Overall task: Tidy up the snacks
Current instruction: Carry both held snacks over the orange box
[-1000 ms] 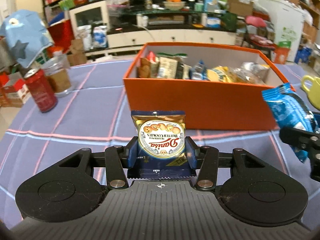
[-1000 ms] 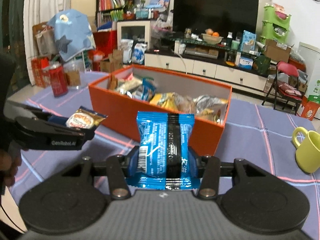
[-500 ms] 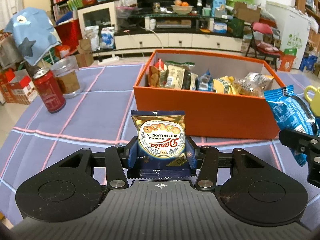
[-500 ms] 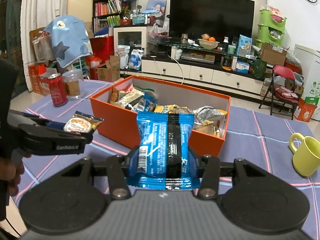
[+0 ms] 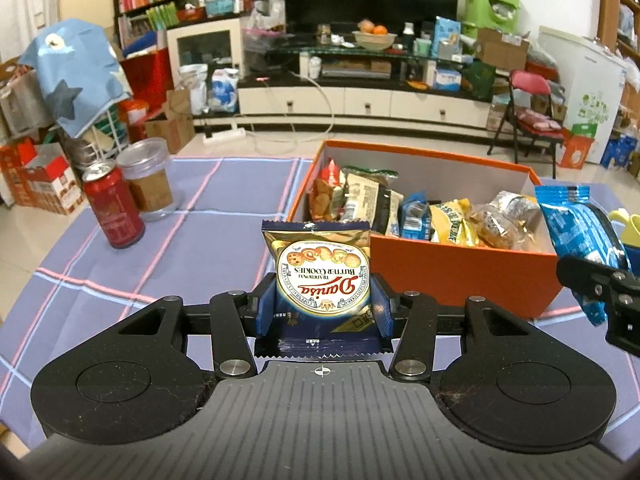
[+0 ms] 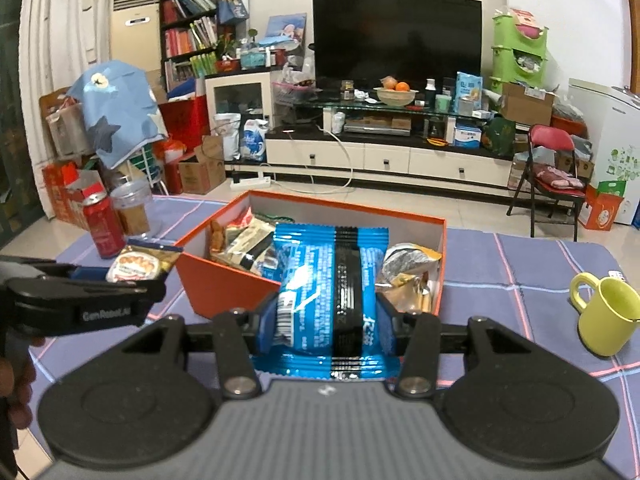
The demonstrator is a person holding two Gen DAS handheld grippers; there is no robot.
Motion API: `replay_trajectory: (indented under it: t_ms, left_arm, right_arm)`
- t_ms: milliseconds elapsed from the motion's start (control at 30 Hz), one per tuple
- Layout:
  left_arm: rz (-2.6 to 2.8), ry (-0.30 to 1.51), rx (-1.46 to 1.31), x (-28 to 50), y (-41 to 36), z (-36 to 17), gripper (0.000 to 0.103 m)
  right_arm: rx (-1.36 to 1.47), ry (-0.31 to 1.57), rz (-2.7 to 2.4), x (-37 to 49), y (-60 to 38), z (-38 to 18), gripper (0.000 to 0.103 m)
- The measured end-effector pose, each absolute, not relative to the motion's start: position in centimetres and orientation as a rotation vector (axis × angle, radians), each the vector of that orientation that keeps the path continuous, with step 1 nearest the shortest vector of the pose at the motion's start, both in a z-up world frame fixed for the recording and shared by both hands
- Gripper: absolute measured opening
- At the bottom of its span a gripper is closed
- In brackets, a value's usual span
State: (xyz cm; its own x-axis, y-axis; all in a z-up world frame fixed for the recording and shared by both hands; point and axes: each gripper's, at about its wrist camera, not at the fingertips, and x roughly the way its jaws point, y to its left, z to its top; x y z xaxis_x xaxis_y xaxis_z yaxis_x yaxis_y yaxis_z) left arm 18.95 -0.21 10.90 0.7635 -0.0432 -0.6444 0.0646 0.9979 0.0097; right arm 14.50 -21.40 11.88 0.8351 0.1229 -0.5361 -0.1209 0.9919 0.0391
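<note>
2 grippers hover before an orange box of snacks: left gripper clamps a cookie packet, right gripper a blue packet. Crowded box; packets may catch or spill.

**Right wrist view: blue packet clamped before the orange box**

A blue snack packet is clamped upright between the jaws of the right gripper. Beyond it an open orange box, filled with assorted snacks, is seen on the checked worktop. At left, a cookie packet is held in the left gripper. A yellow mug stands at right, a red can at far left.
</note>
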Motion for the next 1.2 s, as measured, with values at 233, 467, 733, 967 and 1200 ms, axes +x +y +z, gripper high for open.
replay_trajectory:
  t_ms: [233,467,733,967,1200]
  left_arm:
    - [-0.075,0.693,0.008,20.8,-0.9,11.8,0.019]
    - [-0.074,0.646,0.013,22.3,-1.5,13.1,0.019]
    - [-0.064,0.693,0.009,23.9,-1.1,11.4,0.019]
    - [-0.091,0.706,0.024,24.1,-2.3,10.9,0.019]
    - [-0.129,0.731,0.020,23.9,-3.3,10.6,0.019]
  right_arm:
    - [0.004,0.576,0.116,15.2,-21.5,11.9,0.049]
    - [0.065,0.542,0.107,16.8,-21.2,13.5,0.049]
    - [0.078,0.549,0.101,19.0,-20.5,12.8,0.049]
    - [0.072,0.563,0.074,19.4,-21.3,12.2,0.049]
    - [0.089,0.582,0.058,19.4,-22.4,11.9,0.049]
